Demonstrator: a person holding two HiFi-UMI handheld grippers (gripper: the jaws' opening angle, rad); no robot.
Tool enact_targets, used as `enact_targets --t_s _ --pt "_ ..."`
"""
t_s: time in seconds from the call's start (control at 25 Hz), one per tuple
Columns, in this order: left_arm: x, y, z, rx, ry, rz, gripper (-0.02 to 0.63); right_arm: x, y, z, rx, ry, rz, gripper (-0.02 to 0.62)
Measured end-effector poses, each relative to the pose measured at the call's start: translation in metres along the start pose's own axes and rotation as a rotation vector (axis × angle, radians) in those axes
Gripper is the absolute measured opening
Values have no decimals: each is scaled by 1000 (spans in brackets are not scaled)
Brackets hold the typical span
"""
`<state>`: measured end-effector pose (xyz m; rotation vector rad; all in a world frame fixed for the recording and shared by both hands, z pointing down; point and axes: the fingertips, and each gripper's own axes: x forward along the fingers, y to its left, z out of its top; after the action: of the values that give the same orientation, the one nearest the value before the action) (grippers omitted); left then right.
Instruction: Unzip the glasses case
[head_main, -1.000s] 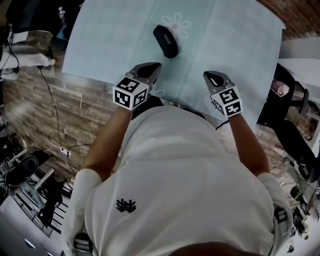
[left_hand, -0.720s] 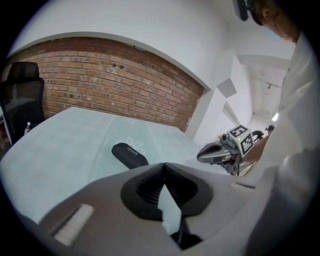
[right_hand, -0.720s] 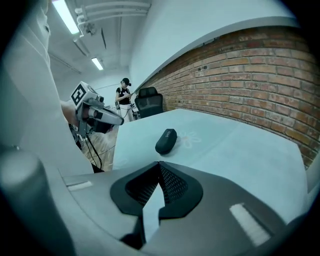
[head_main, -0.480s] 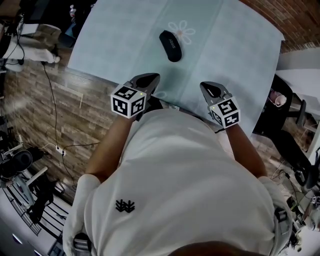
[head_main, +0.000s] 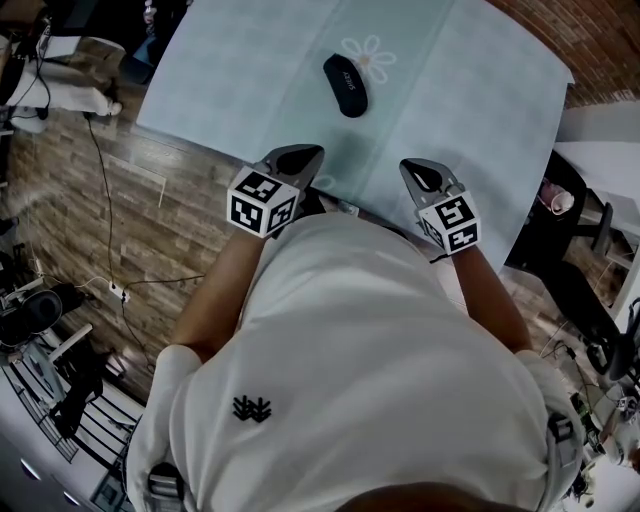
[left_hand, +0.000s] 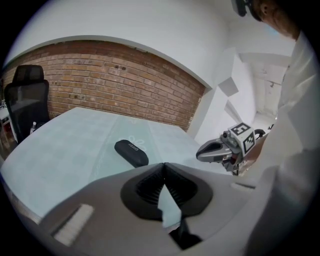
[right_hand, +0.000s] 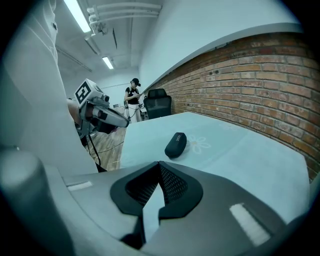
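Change over the last second: minor. The head view has swung slightly, so the glasses case (head_main: 346, 86) sits a little further right in frame. Its place on the table (head_main: 480, 130), just beside the daisy print (head_main: 368, 52), is unchanged.

The left gripper (head_main: 303, 157) and right gripper (head_main: 419, 171) remain at the near table edge, well apart from the case. I read both claws as closed tip to tip, with nothing between them.

Consequence: neither claw has contact with the case. The case lies flat with its lid down. Its zip is too small for me to read, so it may be either run open or fully closed.

Surroundings: brick wall (left_hand: 125, 82), office chair (left_hand: 27, 95), a person (right_hand: 133, 95) far off. Nothing stands on the cloth between the claws and the case.
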<state>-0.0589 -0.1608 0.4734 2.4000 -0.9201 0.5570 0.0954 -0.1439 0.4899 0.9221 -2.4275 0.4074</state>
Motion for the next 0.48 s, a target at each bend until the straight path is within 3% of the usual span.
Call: enact_targets --t_s 0.48 --pt "13 -4 1 10 7 -16 55 2 3 2 -12 -16 15 2"
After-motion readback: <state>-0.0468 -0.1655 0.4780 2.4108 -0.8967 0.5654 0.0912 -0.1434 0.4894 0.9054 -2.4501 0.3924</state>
